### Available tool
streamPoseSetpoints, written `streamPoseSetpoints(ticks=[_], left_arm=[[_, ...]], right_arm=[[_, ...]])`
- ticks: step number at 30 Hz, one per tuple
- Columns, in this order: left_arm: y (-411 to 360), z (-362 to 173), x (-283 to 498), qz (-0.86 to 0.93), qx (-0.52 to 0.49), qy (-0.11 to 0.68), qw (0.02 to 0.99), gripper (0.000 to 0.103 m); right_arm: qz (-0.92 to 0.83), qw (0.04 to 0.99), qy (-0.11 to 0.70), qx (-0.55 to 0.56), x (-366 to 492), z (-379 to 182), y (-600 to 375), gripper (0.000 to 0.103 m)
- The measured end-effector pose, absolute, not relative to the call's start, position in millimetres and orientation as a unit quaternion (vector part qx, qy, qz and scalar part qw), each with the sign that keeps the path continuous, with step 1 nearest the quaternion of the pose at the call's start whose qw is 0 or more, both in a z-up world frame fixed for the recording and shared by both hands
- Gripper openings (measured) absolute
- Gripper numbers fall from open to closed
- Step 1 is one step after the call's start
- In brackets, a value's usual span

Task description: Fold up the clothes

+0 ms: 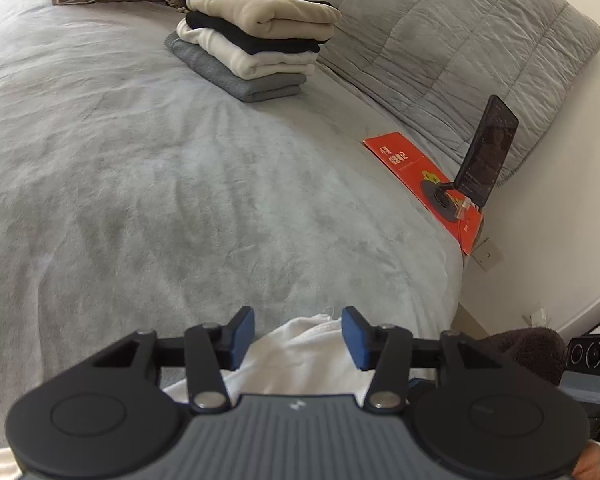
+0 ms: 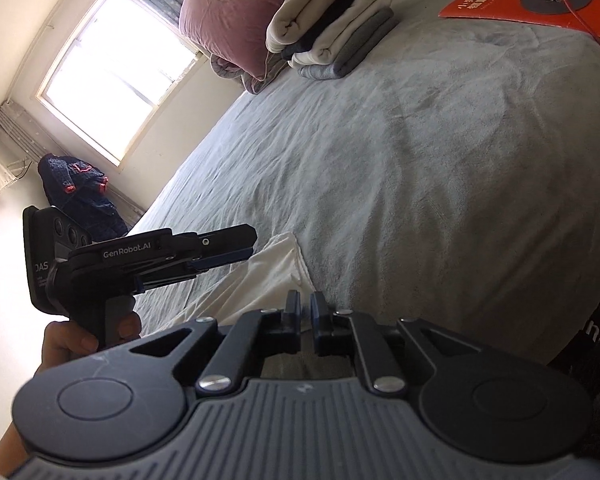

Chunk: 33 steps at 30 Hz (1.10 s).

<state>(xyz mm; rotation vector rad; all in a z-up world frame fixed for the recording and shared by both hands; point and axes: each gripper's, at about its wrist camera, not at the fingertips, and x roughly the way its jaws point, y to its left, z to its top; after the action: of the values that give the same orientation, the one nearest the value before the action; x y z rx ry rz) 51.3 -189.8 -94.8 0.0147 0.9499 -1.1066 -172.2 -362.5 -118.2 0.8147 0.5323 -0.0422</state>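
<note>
Two grippers: both work at the near edge of the bed [image 1: 148,184], where one white garment [image 1: 300,356] lies.
Left gripper [image 1: 298,338]: fingers wide apart, set on either side of the raised white cloth, holding nothing.
Right gripper [image 2: 305,312]: fingers almost together; whether they pinch the garment's hem I cannot tell.
Folded stack [image 1: 256,40]: kept at the far edge, probably so the middle is free.
Open room: wide bare blanket in the middle; red booklet [image 1: 416,172] and phone stand [image 1: 488,152] limit the right edge.
</note>
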Motion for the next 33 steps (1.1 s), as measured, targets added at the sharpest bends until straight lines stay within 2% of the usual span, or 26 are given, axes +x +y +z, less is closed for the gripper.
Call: streamPoseSetpoints(ticks=[3, 6, 8, 9, 10, 14, 15, 16, 17, 18, 19, 24, 27, 33], left_arm=[[-200, -95, 46, -0.517, 0.047, 0.425, 0.742, 0.058], [-210, -97, 42, -0.521, 0.083, 0.414, 0.741, 0.058], [-213, -98, 39, -0.524, 0.098, 0.407, 0.742, 0.056], [-214, -98, 37, -0.524, 0.105, 0.403, 0.743, 0.054], [-215, -99, 35, -0.525, 0.111, 0.399, 0.743, 0.046], [-213, -102, 25, -0.517, 0.11, 0.39, 0.754, 0.028], [-212, -103, 23, -0.513, 0.106, 0.387, 0.759, 0.016], [-211, -104, 19, -0.512, 0.097, 0.383, 0.762, 0.009], [-210, -104, 16, -0.512, 0.092, 0.378, 0.766, 0.009], [-209, -105, 11, -0.51, 0.091, 0.366, 0.773, 0.007], [-207, -105, 6, -0.508, 0.091, 0.354, 0.78, 0.006], [-205, -94, -6, -0.5, 0.069, 0.298, 0.81, 0.005], [-212, -90, -7, -0.5, 0.06, 0.288, 0.815, 0.005], [-230, -121, -4, -0.481, 0.084, 0.297, 0.821, 0.006]], right_arm=[[-0.029, 0.898, 0.256, 0.355, -171, -113, -355, 0.016], [-0.037, 0.916, 0.256, 0.307, -166, -108, -344, 0.036], [-0.043, 0.93, 0.256, 0.262, -161, -105, -334, 0.038], [-0.047, 0.935, 0.258, 0.239, -158, -106, -329, 0.038], [-0.052, 0.94, 0.26, 0.216, -156, -107, -324, 0.038], [-0.064, 0.95, 0.269, 0.146, -150, -115, -310, 0.037], [-0.066, 0.952, 0.268, 0.133, -149, -116, -307, 0.036], [-0.068, 0.953, 0.269, 0.121, -148, -117, -304, 0.033], [-0.068, 0.954, 0.27, 0.116, -147, -117, -303, 0.029], [-0.066, 0.953, 0.271, 0.116, -146, -118, -303, 0.014], [-0.063, 0.953, 0.272, 0.116, -145, -119, -303, 0.006], [-0.075, 0.952, 0.255, 0.155, -155, -108, -311, 0.004], [-0.093, 0.952, 0.249, 0.152, -162, -101, -315, 0.003], [-0.111, 0.942, 0.277, 0.152, -154, -113, -321, 0.003]])
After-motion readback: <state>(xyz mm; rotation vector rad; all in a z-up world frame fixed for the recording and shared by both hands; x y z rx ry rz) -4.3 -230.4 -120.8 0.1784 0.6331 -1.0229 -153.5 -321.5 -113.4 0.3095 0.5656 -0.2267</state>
